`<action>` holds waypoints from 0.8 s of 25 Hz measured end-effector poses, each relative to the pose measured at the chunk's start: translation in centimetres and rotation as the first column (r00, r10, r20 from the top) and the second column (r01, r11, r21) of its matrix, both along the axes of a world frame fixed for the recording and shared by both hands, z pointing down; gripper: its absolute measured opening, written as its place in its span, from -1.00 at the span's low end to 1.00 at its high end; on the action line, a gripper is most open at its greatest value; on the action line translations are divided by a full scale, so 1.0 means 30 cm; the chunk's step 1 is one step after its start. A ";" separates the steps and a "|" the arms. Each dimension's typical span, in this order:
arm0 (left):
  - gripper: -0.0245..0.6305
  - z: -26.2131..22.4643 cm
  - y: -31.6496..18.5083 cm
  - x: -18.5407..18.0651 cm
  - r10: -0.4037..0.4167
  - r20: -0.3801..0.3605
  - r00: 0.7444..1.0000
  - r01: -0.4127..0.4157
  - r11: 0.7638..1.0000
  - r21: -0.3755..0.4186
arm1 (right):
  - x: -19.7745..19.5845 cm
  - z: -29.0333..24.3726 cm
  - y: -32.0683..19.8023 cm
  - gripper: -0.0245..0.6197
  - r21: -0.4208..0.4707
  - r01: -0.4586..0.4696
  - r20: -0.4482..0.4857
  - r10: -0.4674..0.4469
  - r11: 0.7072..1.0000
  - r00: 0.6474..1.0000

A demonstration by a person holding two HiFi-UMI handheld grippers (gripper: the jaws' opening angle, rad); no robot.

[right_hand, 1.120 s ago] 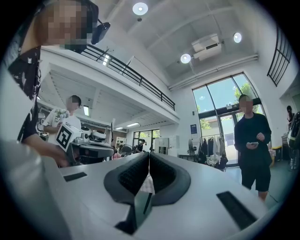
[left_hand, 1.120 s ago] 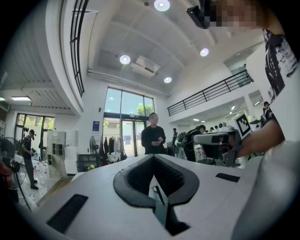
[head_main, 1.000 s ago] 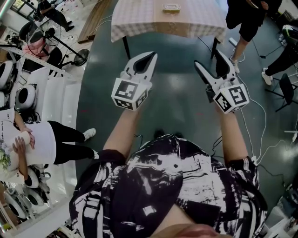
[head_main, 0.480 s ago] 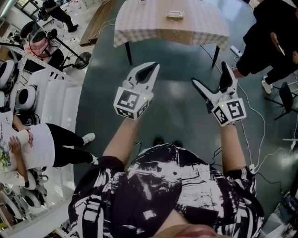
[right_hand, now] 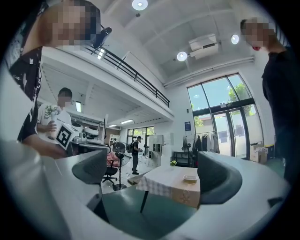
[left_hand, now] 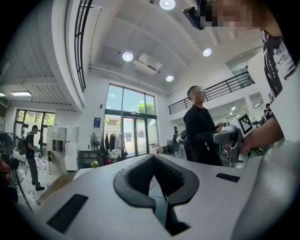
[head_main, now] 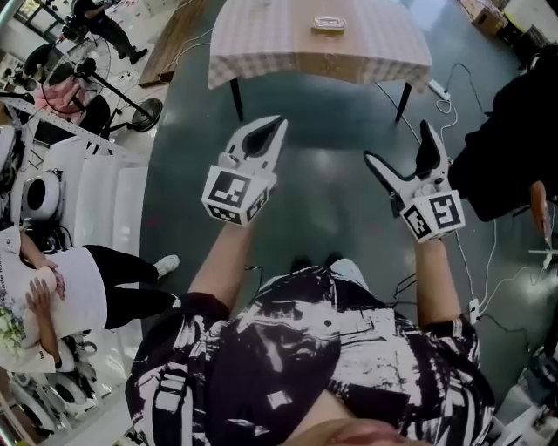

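The left gripper (head_main: 279, 123) has its jaws pressed together with nothing between them. The right gripper (head_main: 399, 145) has its jaws spread and empty. Both are held in the air above the floor (head_main: 323, 192), well apart from the counter (head_main: 261, 52) ahead, where a small tray (head_main: 329, 24) lies on the checked cloth. Hazard: a bystander in black (head_main: 506, 157) stands near the right gripper, and a sideways swing would likely strike that person. The power strip (head_main: 435, 87) and its cable on the floor could catch a foot. Count: two grippers, one counter, one tray, one nearby bystander.
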State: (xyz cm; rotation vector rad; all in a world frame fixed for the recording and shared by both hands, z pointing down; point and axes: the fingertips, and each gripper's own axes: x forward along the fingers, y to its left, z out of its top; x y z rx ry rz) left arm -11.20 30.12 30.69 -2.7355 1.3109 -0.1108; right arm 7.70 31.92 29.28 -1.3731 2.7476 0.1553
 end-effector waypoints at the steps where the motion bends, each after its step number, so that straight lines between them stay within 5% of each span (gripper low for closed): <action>1: -0.93 0.008 -0.022 -0.006 -0.002 -0.003 1.000 0.002 1.000 -0.004 | -0.004 0.007 -0.017 0.86 -0.003 0.001 -0.008 -0.001 1.000 1.000; 9: -0.93 0.039 -0.261 -0.010 -0.010 0.000 1.000 0.010 1.000 -0.003 | -0.023 0.039 -0.248 0.86 0.006 0.015 -0.011 -0.015 1.000 1.000; 20: -0.93 0.013 -0.807 0.128 -0.066 0.025 0.998 0.066 0.998 0.012 | 0.070 0.045 -0.813 0.86 0.008 0.104 -0.026 -0.104 0.995 0.994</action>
